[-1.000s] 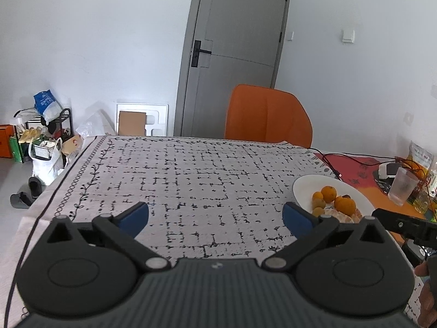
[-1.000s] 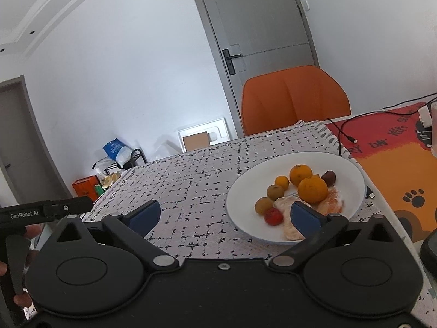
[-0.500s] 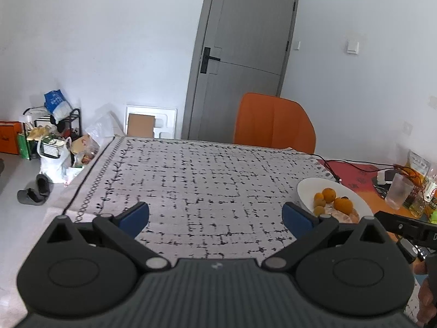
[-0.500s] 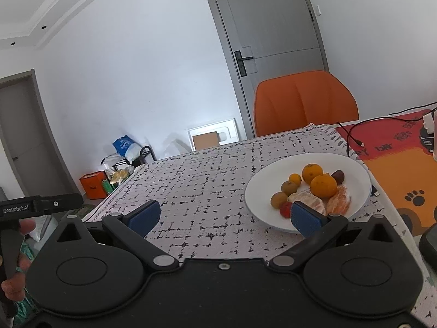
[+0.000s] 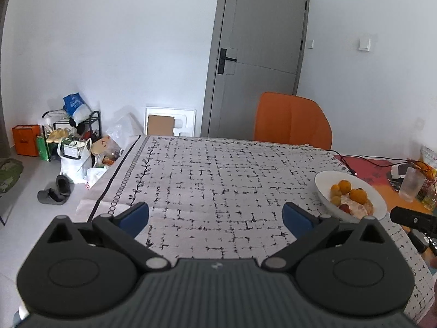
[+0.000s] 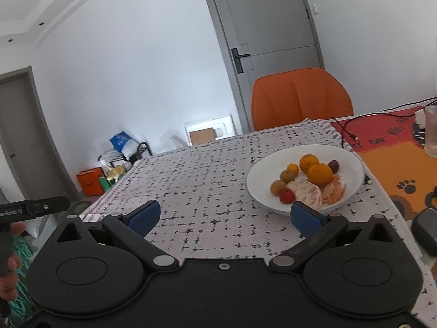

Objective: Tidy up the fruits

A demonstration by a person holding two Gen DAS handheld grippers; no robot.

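While both grippers are hanging low over the near edge of the table, neither one is holding anything. The right gripper is keeping its blue fingers wide apart, and the left gripper is doing the same over the bare tablecloth.

Just past the right gripper's right finger, the white plate is sitting on the cloth with all the fruit piled together. A small red fruit and a peeled orange are lying nearest. Two little brown-green fruits are sitting behind them, and two whole oranges are resting farther back, touching each other.

Things could be going wrong soon, I think. Round fruit is likely rolling away if a finger is bumping it, maybe right off the plate. Soft peeled pieces are probably getting squashed if the fingers are squeezing too hard. That right finger is also sitting very near the plate rim, so a push could be tipping or sliding the plate.

Farther off, a clear cup is standing on the orange mat, and an orange chair is waiting behind the table.
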